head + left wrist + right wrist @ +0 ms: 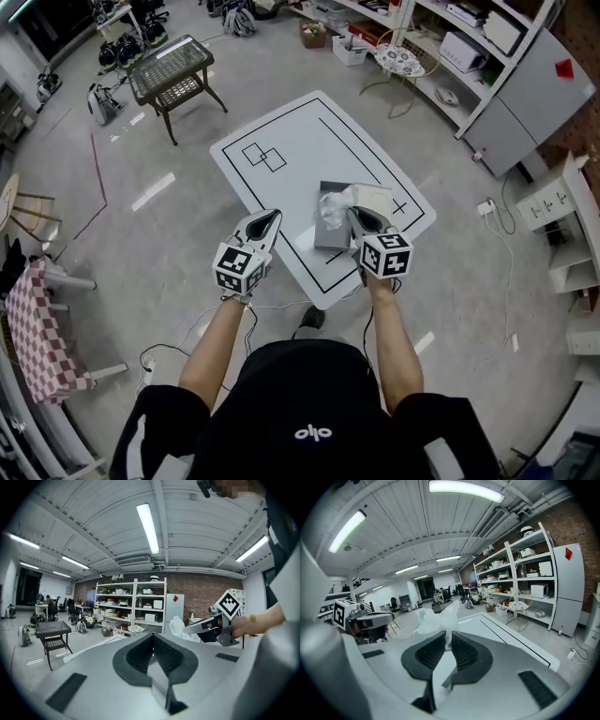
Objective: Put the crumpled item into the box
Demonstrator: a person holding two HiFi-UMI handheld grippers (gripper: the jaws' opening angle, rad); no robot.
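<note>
In the head view a white crumpled item (333, 204) hangs over a low grey and cream box (375, 199), which lies on a white table (281, 131) marked with black lines. My right gripper (353, 214) is shut on the crumpled item (436, 617), which sticks up from between its fingertips (446, 632) in the right gripper view. To the left, my left gripper (270, 217) hovers over the table's near edge, shut, with nothing in its jaws (153, 635). The left gripper view shows the right gripper (206, 627) with the item (177, 625).
A black wicker side table (173, 70) stands on the floor at the back left. Metal shelves (459, 42) and a small round table (398, 61) line the back right. A chair with a checkered cloth (42, 328) is at the left. Cables (502, 220) trail over the floor.
</note>
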